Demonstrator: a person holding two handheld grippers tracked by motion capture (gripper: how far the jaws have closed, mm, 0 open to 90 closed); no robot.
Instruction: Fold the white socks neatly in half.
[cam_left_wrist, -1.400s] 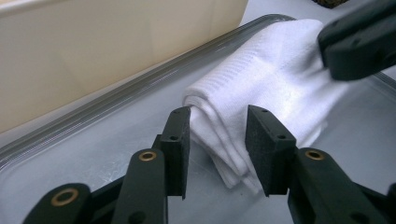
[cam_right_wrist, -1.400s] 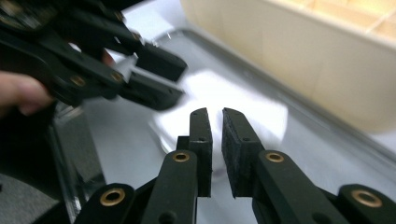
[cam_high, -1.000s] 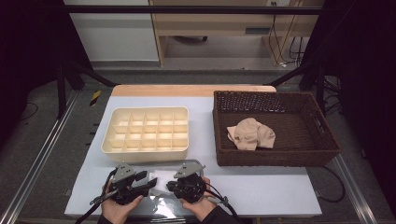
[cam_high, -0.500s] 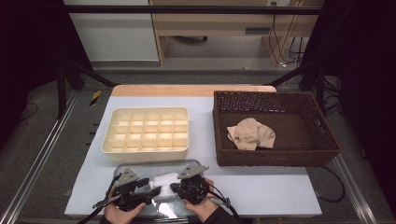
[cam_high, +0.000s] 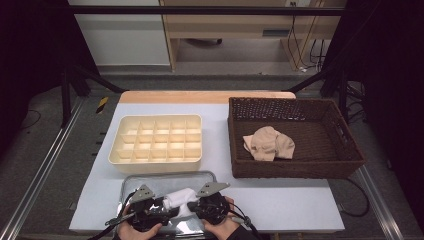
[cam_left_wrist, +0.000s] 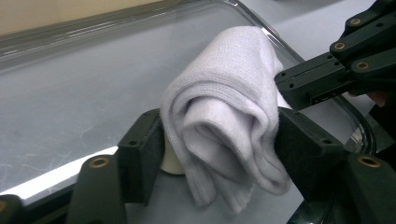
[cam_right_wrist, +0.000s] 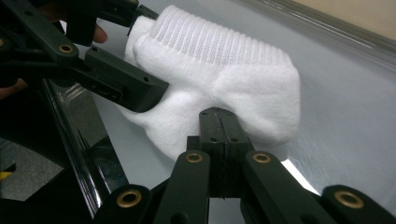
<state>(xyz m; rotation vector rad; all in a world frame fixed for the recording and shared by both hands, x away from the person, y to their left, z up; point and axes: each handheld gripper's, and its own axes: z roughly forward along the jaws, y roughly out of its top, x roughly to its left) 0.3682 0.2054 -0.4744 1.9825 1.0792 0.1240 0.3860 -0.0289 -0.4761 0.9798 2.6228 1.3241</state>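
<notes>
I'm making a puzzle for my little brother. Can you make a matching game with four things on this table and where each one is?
Things:
1. White sock
2. Beige sock
3. Divided box
4. Basket

Places:
a. Inside the basket
b. Right side of the table
c. On the shiny tray, between the two grippers
d. Left of the basket, just beyond the tray

Pairs: 1-c, 2-a, 3-d, 4-b
</notes>
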